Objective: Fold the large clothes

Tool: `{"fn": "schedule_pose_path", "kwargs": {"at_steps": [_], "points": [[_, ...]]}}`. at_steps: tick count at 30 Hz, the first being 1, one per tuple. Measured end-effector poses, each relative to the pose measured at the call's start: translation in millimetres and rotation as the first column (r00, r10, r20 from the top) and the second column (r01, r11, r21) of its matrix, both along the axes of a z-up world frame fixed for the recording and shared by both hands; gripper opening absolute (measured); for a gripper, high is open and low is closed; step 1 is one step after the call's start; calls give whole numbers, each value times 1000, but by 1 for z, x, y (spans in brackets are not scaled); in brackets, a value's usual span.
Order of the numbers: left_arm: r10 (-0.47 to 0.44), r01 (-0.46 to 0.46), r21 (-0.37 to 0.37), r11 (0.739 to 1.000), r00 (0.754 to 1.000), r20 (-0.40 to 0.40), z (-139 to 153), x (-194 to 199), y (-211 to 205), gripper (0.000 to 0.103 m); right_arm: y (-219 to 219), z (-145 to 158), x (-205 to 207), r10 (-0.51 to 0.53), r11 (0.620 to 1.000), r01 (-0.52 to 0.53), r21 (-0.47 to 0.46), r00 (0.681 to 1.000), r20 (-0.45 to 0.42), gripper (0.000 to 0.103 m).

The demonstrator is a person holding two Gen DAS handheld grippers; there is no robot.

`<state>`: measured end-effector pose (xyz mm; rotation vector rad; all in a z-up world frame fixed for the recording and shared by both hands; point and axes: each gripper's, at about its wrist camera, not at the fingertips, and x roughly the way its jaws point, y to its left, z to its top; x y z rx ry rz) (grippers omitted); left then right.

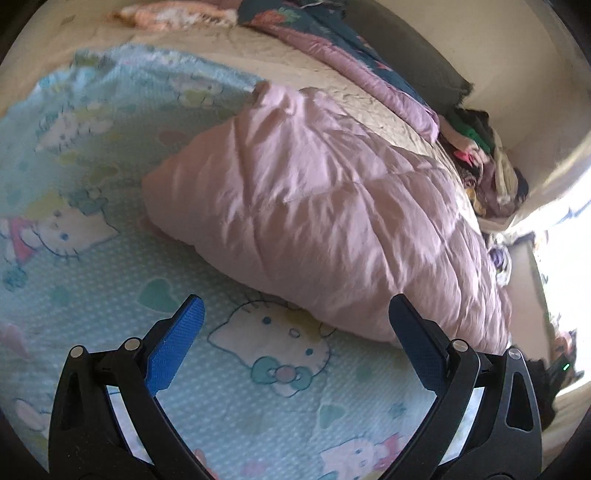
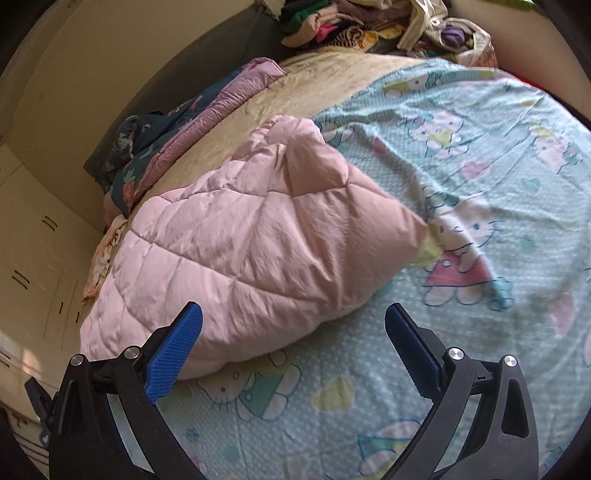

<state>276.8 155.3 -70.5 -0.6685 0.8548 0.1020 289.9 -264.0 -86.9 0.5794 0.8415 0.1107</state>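
A pink quilted comforter (image 1: pixel 317 218) lies folded into a thick bundle on a light blue cartoon-cat blanket (image 1: pixel 110 206) spread over the bed. In the left wrist view my left gripper (image 1: pixel 295 314) is open, hovering above the blanket just in front of the bundle's near edge, holding nothing. In the right wrist view the pink quilted comforter (image 2: pixel 251 243) fills the centre-left, and my right gripper (image 2: pixel 293 321) is open over its near corner and the light blue cartoon-cat blanket (image 2: pixel 461 184). Blue pads (image 2: pixel 173 354) line the fingers.
A dark floral quilt with a purple lining (image 2: pixel 166 129) lies along the wall side of the bed. A heap of mixed clothes (image 2: pixel 388 26) sits at the bed's far end. Cream cupboard doors (image 2: pixel 33 258) stand beside the bed.
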Motion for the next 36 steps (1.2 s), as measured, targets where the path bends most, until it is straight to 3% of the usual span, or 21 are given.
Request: {"fn": "schedule_pose_path", "kwargs": {"at_steps": [4,7,10,22,36], "points": [[44,-46,-96,994,999,-23,-11,13,11,93,2,-12,13,-1,998,3,62,999,-42,99],[78,-82,-185,979,996,-33,-22,22,19,93,2,-19,19,-4,998,7,64,998,-58,99],[93,-98,-224,970,995,-31,-28,31,22,93,2,-24,27,-2,998,6,67,998,-63,99],[114,-119,-197,973,993,-34,-34,55,25,95,0,-35,52,16,994,-9,110,998,-61,99],[134,-129,-218,967,991,8,-46,61,28,95,2,-47,68,33,987,-28,155,999,-31,99]]}}
